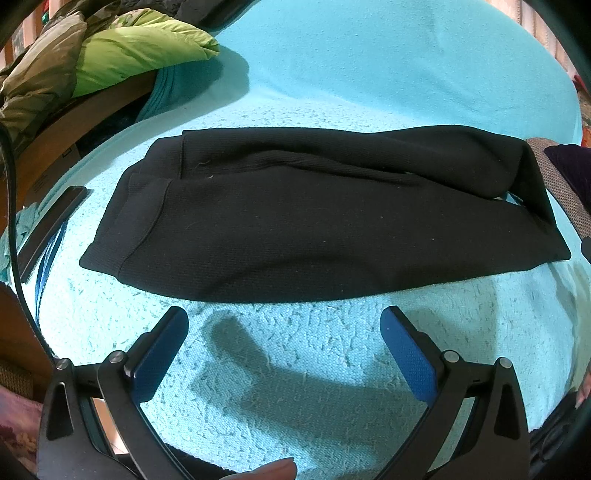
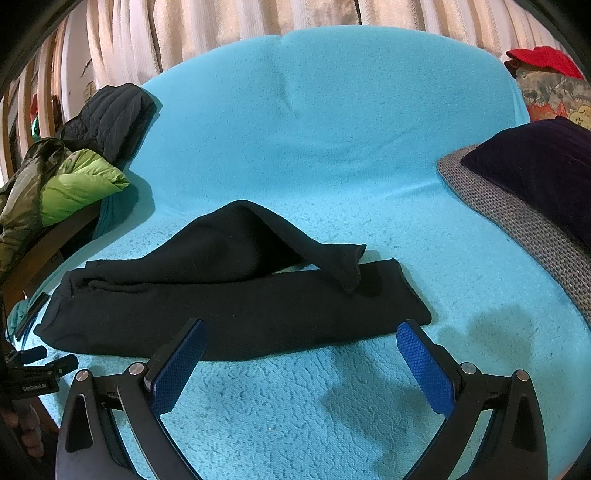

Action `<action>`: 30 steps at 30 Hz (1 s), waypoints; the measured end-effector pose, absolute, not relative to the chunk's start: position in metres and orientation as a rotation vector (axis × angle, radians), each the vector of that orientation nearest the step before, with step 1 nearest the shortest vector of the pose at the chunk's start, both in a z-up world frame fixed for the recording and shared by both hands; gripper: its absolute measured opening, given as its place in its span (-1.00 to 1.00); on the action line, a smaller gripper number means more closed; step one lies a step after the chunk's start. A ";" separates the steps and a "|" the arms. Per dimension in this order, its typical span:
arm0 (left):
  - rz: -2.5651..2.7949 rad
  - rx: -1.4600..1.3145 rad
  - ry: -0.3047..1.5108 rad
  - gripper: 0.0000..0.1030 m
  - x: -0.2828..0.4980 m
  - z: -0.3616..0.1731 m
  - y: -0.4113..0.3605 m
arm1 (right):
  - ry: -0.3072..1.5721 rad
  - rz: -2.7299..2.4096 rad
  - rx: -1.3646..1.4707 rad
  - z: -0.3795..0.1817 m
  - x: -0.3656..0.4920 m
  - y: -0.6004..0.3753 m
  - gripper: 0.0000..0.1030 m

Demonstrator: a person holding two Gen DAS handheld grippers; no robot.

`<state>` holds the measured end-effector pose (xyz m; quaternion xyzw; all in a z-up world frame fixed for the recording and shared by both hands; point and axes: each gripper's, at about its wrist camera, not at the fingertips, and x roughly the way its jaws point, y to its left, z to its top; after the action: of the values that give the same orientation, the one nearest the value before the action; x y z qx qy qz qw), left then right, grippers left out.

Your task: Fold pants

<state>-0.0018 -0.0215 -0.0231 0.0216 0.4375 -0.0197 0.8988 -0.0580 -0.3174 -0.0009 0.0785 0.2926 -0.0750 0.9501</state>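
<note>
Black pants lie folded lengthwise on a turquoise blanket, stretched left to right. In the right wrist view the pants show a rear layer humped up, with one end flopped over the front layer. My left gripper is open and empty, hovering just short of the pants' near edge. My right gripper is open and empty, its fingertips at the pants' near edge, toward their right end.
A green and olive jacket and a black jacket lie at the left. A dark cushion on a grey mat sits at the right. A dark flat bar lies at the blanket's left edge. Curtains hang behind.
</note>
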 end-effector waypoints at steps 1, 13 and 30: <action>-0.041 0.044 0.906 1.00 -0.003 -0.023 -0.022 | 0.596 -0.153 0.160 -0.001 -0.058 -0.317 0.99; -0.035 0.045 0.917 1.00 0.001 -0.025 -0.018 | 0.597 -0.145 0.157 -0.003 -0.057 -0.317 0.99; -0.025 0.031 0.926 1.00 0.002 -0.026 -0.012 | 0.597 -0.149 0.159 -0.003 -0.058 -0.318 0.99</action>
<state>0.0020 -0.0123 -0.0257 0.0150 0.4465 -0.0119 0.8946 -0.0576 -0.3181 -0.0031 0.0783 0.2935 -0.0735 0.9499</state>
